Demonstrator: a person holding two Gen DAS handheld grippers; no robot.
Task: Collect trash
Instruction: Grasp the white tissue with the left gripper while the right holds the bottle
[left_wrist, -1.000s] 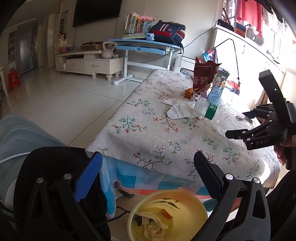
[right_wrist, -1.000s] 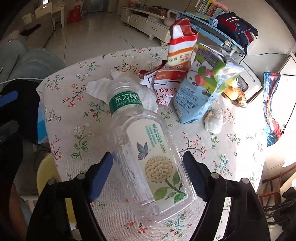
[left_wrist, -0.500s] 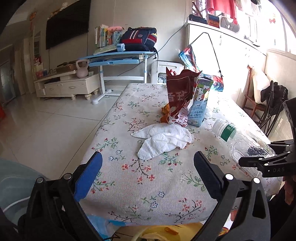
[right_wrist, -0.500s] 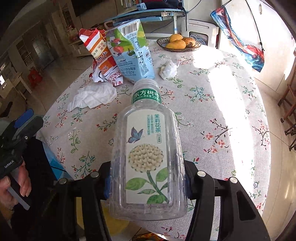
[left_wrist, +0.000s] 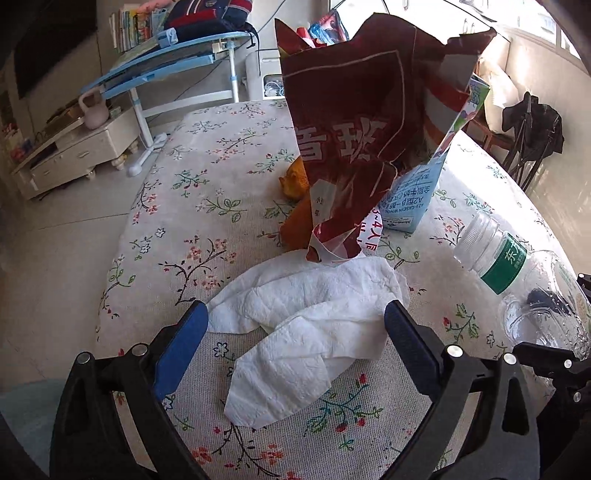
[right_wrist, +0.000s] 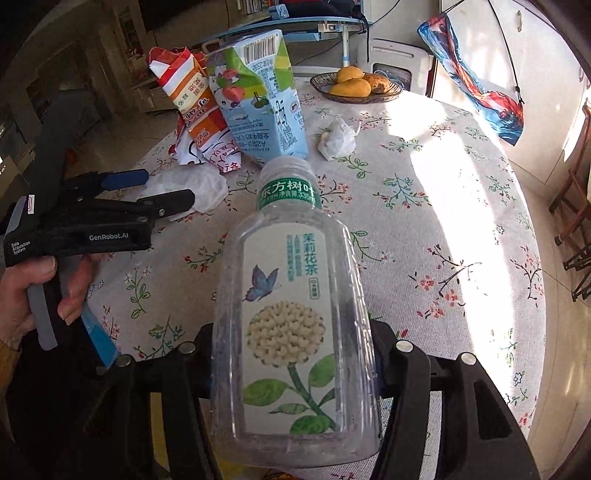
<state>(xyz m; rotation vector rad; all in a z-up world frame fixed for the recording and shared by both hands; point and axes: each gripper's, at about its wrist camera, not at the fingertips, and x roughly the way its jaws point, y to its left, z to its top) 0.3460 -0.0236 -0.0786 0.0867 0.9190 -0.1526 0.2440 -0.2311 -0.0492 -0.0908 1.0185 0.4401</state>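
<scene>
Left gripper (left_wrist: 295, 332): jaws apart and closing, straddling the crumpled tissue (left_wrist: 306, 332) lying on the counter (left_wrist: 207, 221), not pressing it.
Right gripper (right_wrist: 291, 350): clamped on the empty plastic bottle (right_wrist: 291, 314), neck toward 12 o'clock.
Snack bag (left_wrist: 354, 140): upright at 12 o'clock of the tissue, milk carton (left_wrist: 421, 199) just beside.

Surface cloth (left_wrist: 229, 177): beige, floral sprigs. Crumpled paper tissue (left_wrist: 306, 332): white. Torn snack bag (left_wrist: 354, 147): dark red. Clear plastic bottle (right_wrist: 295, 314): green neck band, butterfly-and-flower label.
</scene>
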